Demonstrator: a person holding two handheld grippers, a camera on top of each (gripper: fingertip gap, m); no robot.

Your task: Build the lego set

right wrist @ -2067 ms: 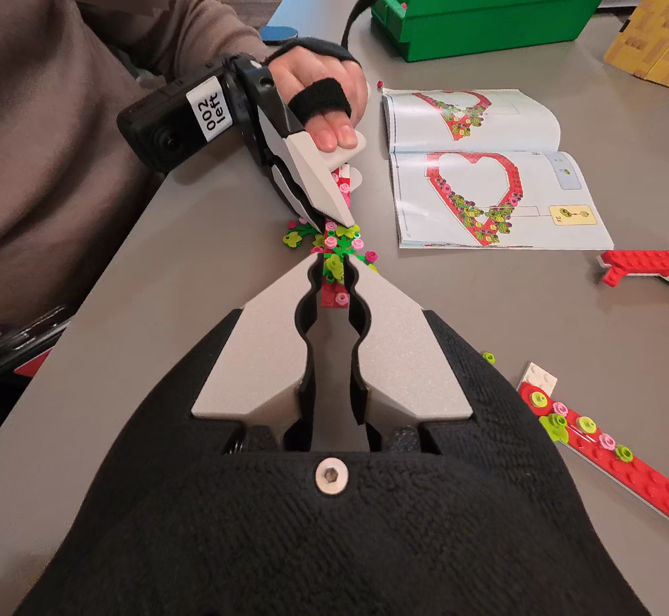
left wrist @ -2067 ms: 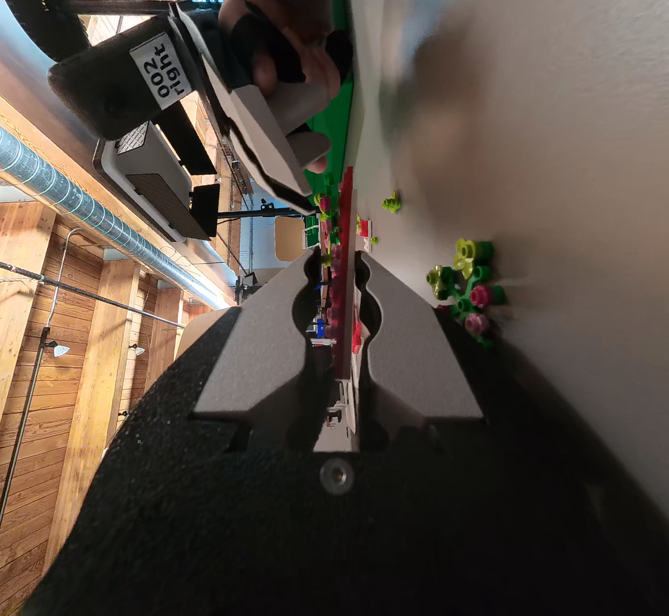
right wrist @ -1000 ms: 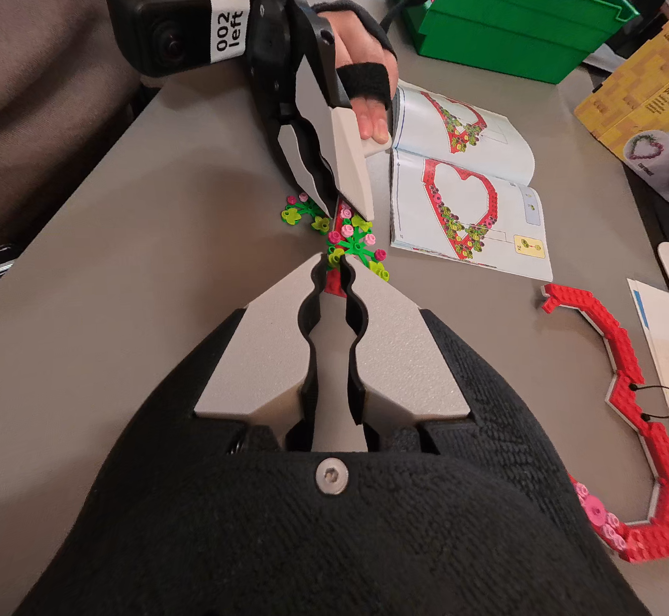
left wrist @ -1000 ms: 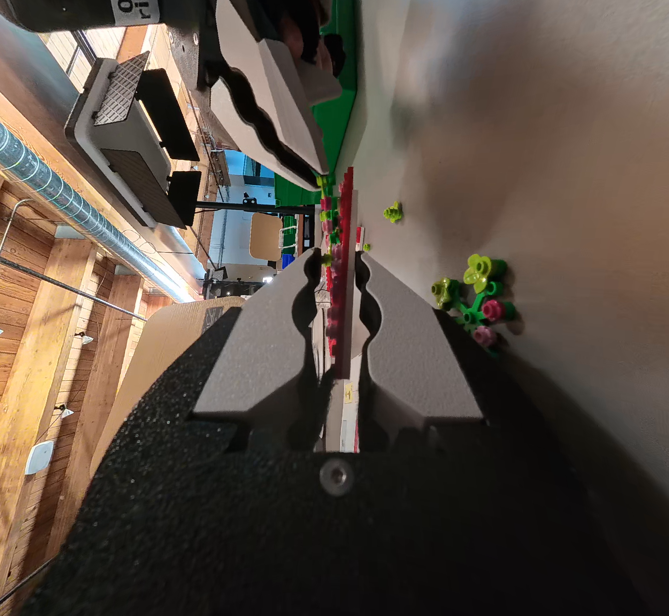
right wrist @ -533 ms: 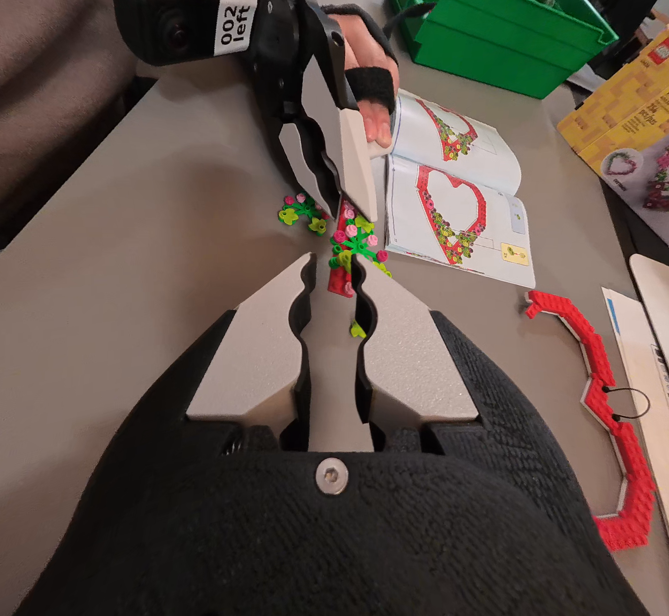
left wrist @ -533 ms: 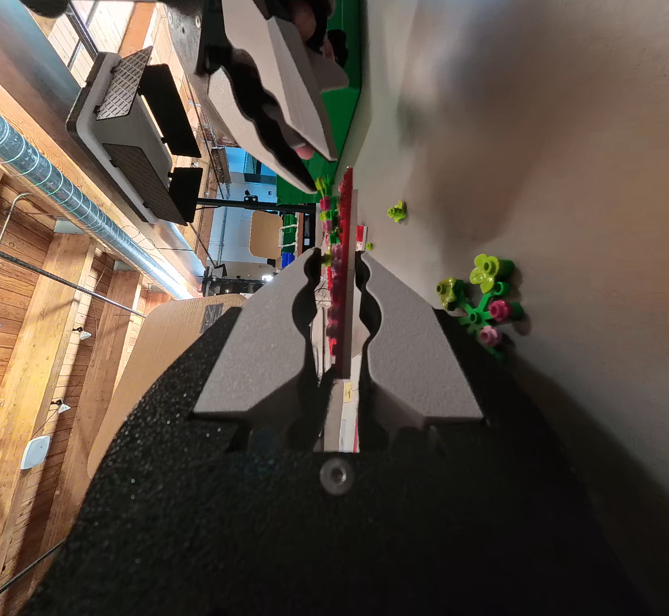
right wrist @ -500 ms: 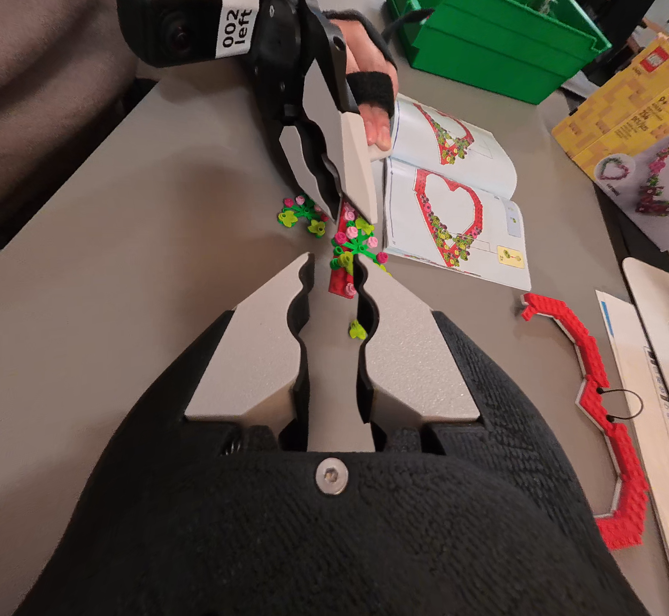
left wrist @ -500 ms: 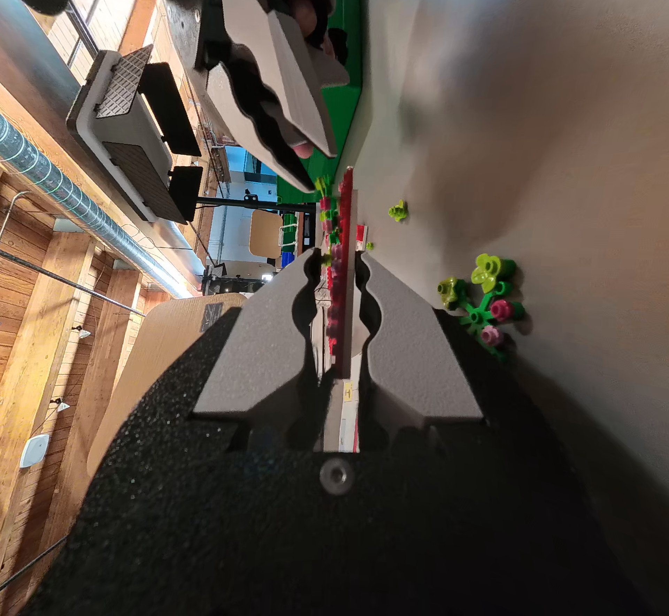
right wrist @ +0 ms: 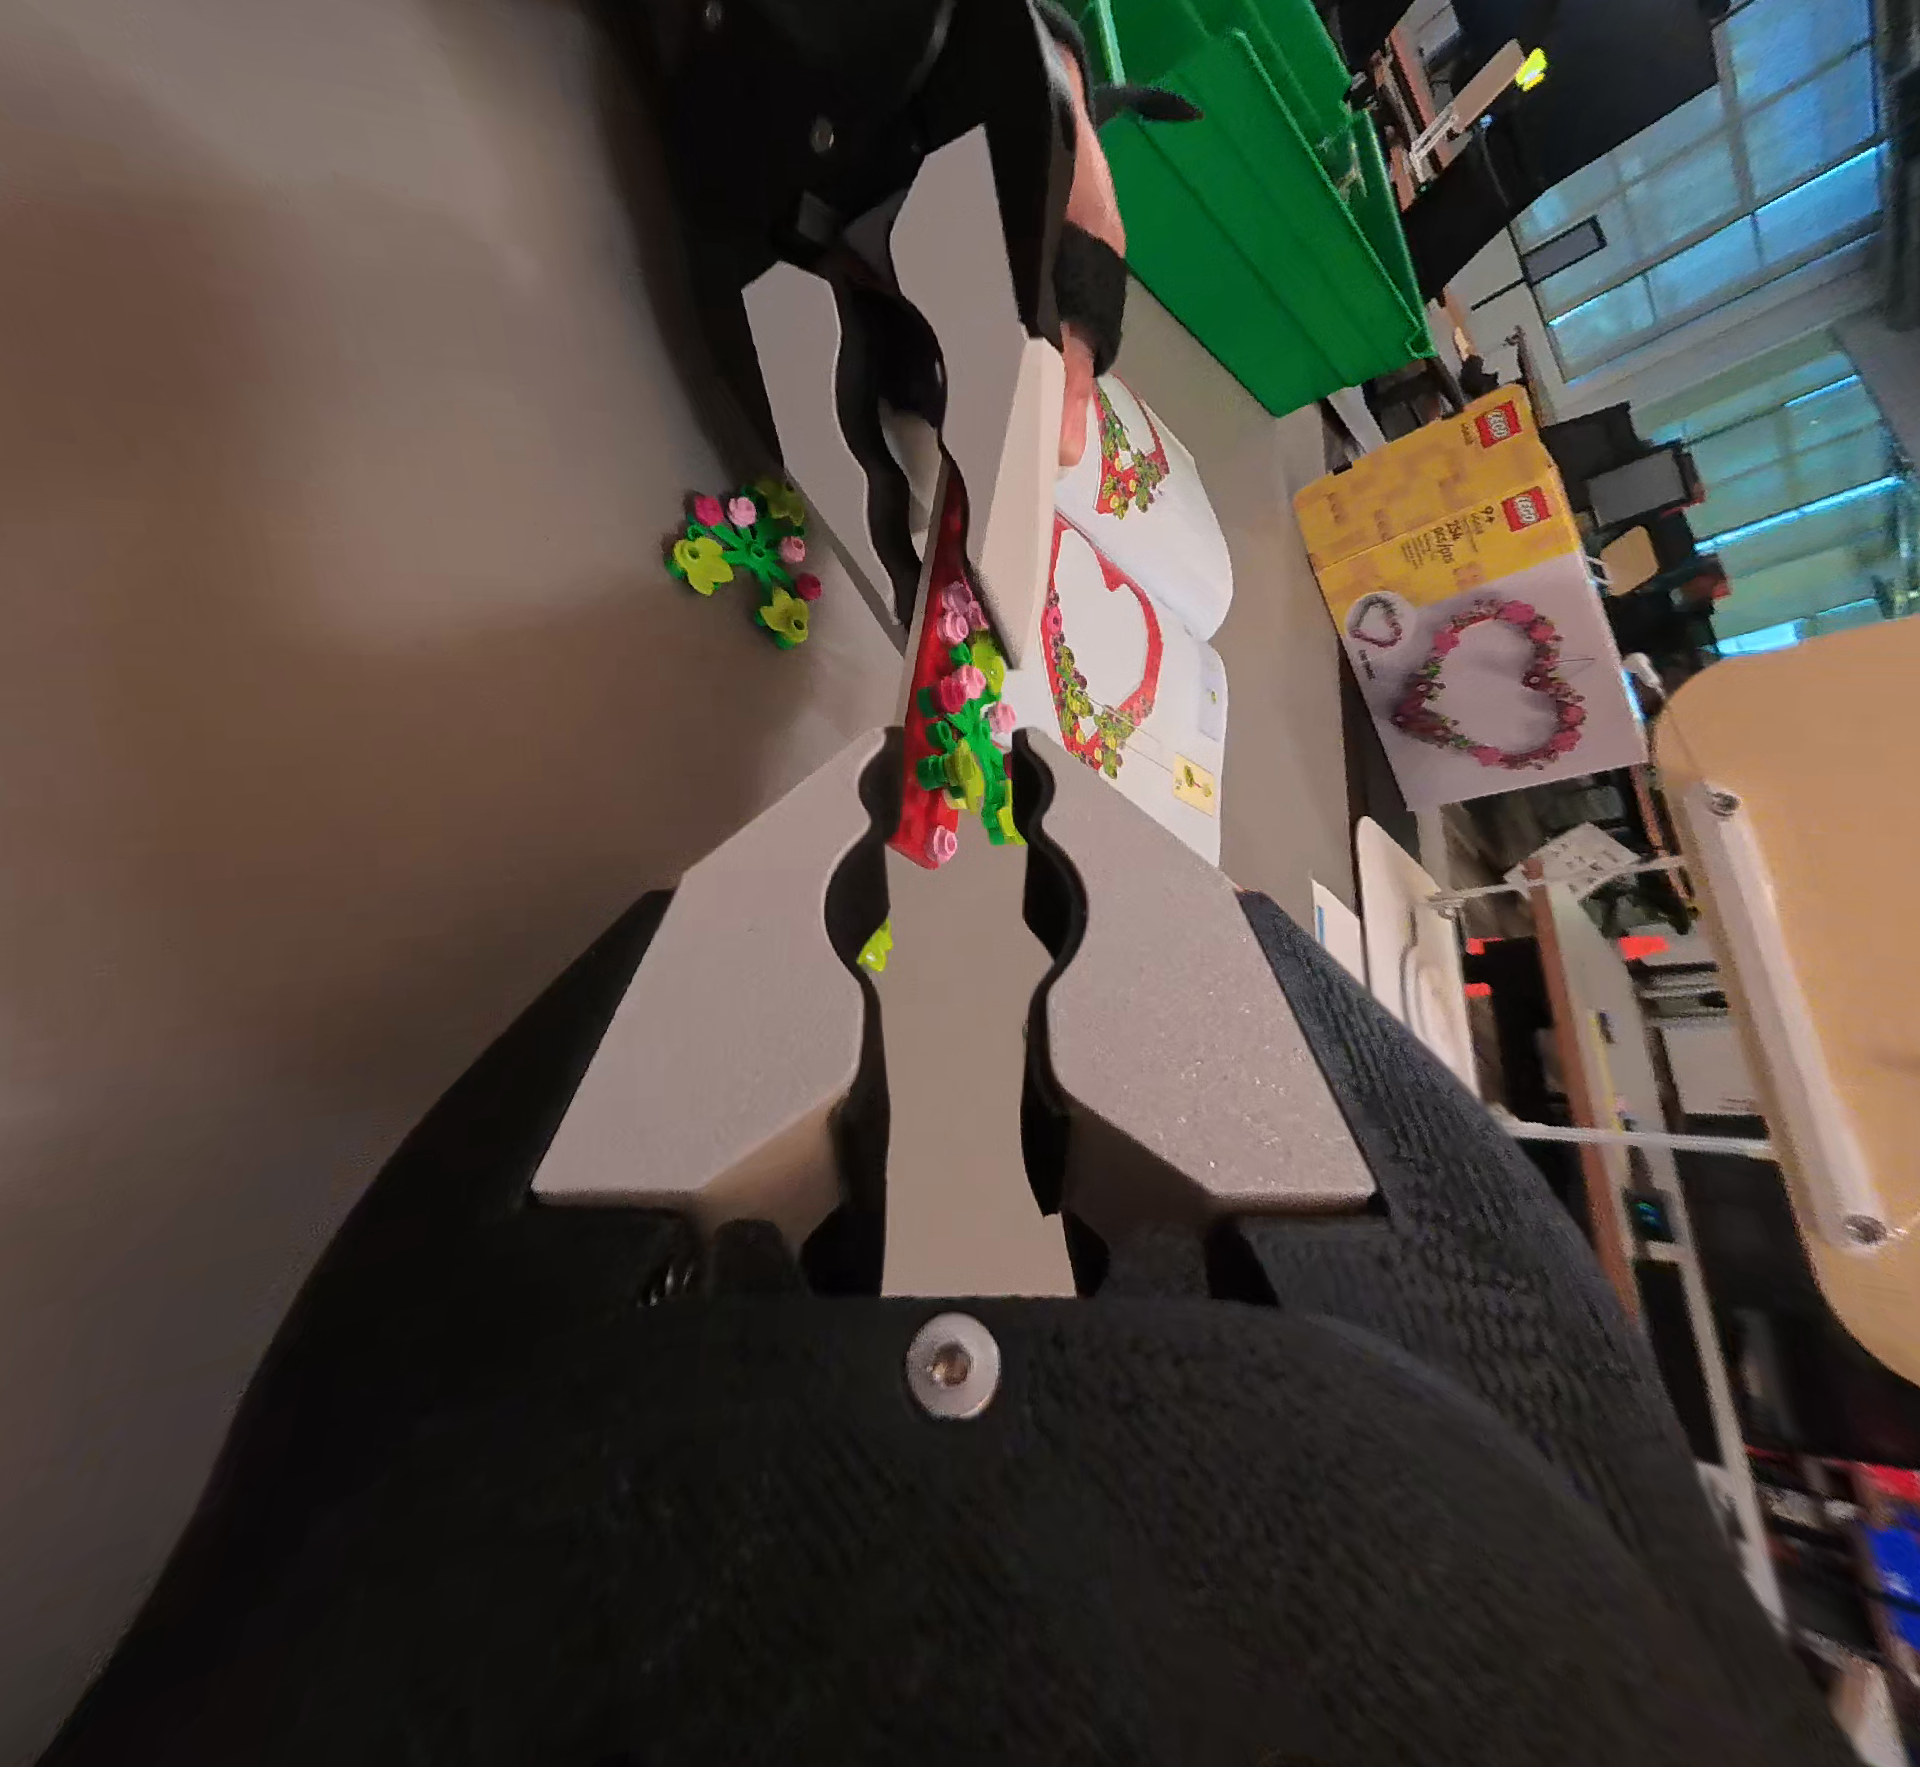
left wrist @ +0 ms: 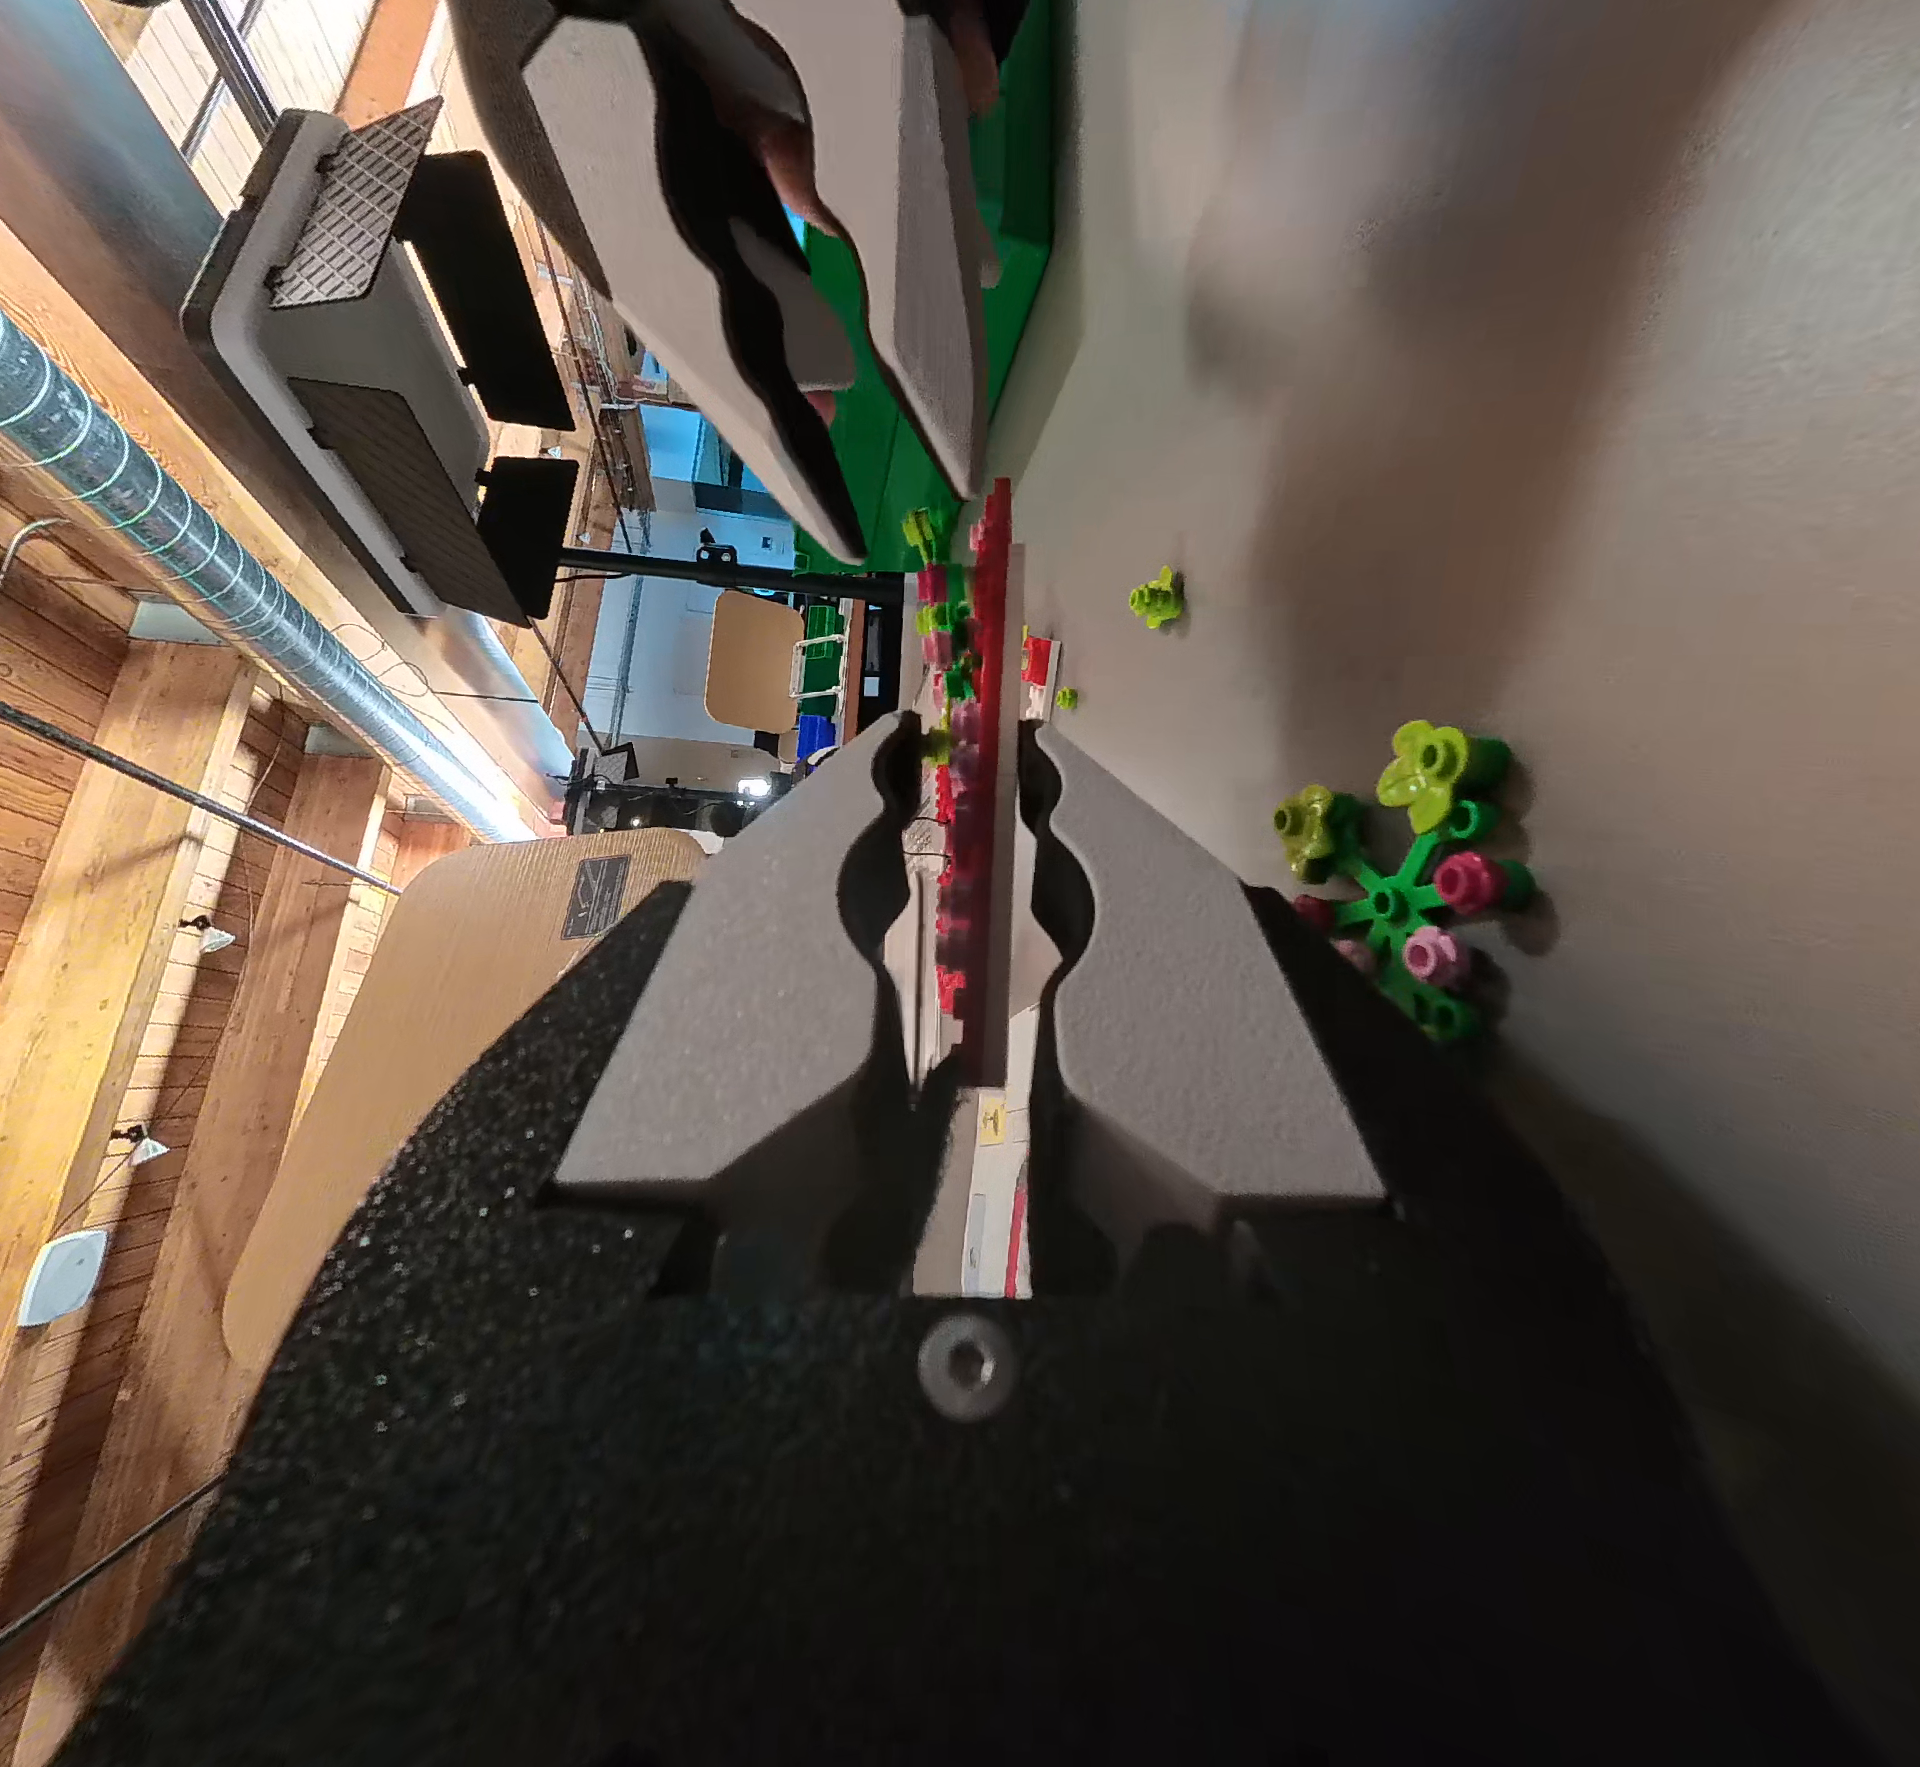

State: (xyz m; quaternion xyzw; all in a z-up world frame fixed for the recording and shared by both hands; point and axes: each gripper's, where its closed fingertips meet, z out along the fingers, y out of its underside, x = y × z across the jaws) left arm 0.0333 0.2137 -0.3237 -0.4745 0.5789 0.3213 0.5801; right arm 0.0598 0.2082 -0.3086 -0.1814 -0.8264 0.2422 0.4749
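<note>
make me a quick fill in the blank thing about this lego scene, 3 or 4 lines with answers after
1. The left gripper is shut on a ____ lego strip studded with flowers.
2. The right gripper has its jaws ____, holding nothing.
3. The instruction booklet lies open at a picture of a ____.
4. The bin behind the booklet is ____.

Missing words: red; open; heart; green
</note>
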